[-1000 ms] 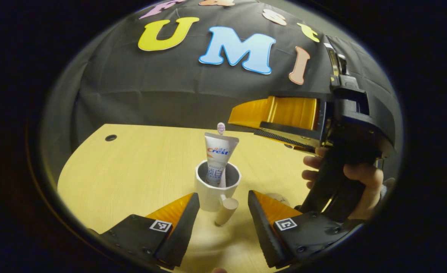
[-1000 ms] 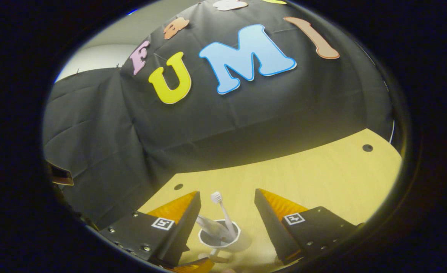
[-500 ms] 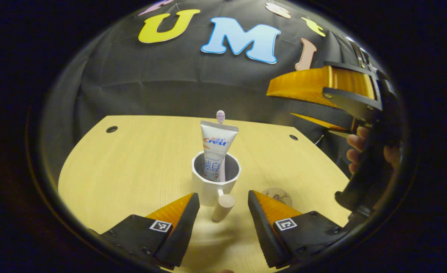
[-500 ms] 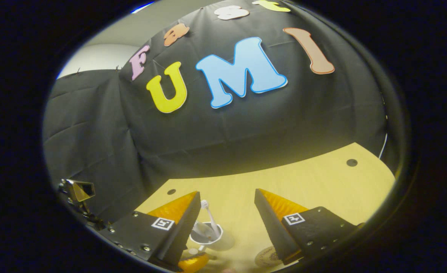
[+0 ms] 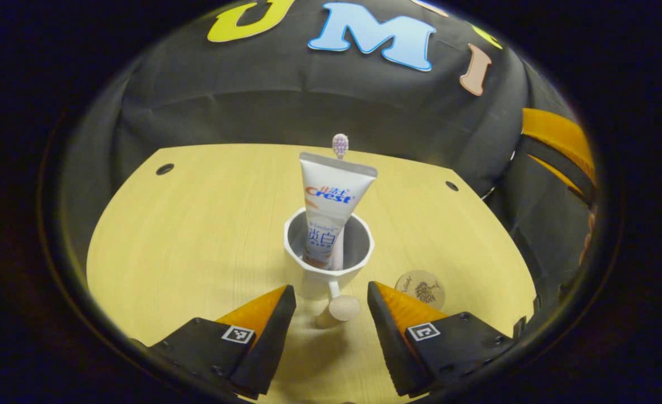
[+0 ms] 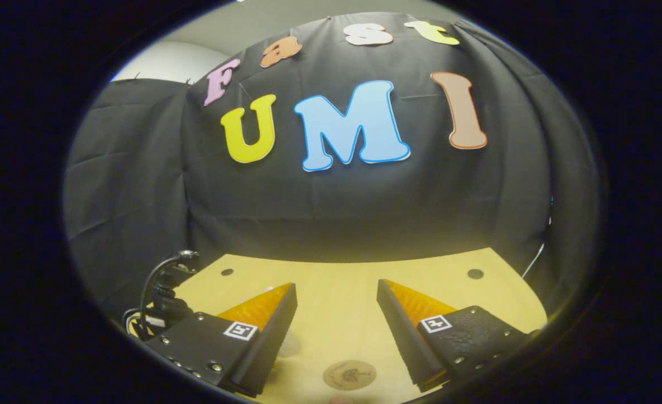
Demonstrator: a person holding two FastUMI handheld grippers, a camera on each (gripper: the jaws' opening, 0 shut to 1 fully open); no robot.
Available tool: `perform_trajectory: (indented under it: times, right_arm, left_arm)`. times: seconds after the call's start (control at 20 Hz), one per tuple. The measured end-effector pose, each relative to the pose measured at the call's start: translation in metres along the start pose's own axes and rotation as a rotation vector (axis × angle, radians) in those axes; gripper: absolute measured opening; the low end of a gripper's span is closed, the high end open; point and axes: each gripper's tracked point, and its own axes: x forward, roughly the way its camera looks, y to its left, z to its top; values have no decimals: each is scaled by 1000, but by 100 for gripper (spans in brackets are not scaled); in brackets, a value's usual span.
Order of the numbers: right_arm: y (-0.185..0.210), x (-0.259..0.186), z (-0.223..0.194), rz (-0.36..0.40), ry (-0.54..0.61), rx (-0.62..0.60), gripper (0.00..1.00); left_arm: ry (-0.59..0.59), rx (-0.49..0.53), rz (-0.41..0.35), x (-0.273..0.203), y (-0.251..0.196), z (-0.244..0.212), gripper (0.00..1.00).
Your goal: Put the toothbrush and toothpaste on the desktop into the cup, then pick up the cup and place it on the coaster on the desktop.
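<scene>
The toothpaste (image 5: 331,216) and toothbrush (image 5: 340,145) stand in the cup (image 5: 329,258), which sits on the desk (image 5: 196,235) beside the coaster (image 5: 420,289), not on it, so that placement remains; both left gripper (image 5: 331,317) and right gripper (image 6: 336,320) have jaws wide open, holding nothing.

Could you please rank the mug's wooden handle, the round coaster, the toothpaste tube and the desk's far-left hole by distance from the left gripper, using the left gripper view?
1. Wooden handle of the white mug, between the left gripper's fingers.
2. Round coaster, just right.
3. White toothpaste tube, standing in the mug.
4. Dark hole, far-left desk edge.
</scene>
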Motion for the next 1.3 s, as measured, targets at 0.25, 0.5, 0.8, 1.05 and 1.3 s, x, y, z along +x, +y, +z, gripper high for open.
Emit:
perform_trajectory:
  times: [0.25,0.5,0.8,1.05,1.3]
  right_arm:
    - [-19,-22,-1,-50,7,-63,89]
    - [-26,-35,-4,-74,15,-88,81]
    - [-39,-42,-14,-104,41,-59,90]
    - [-53,-48,-21,-132,61,-32,90]
    - [-70,-57,-23,-166,62,-10,90]
  left_arm:
    - [86,-22,27,10,3,-2,83]
    - [141,13,40,18,2,-5,80]
    - [219,-5,49,28,1,-8,64]
    - [288,-12,71,37,1,-22,50]
    - [327,22,119,41,11,-28,42]
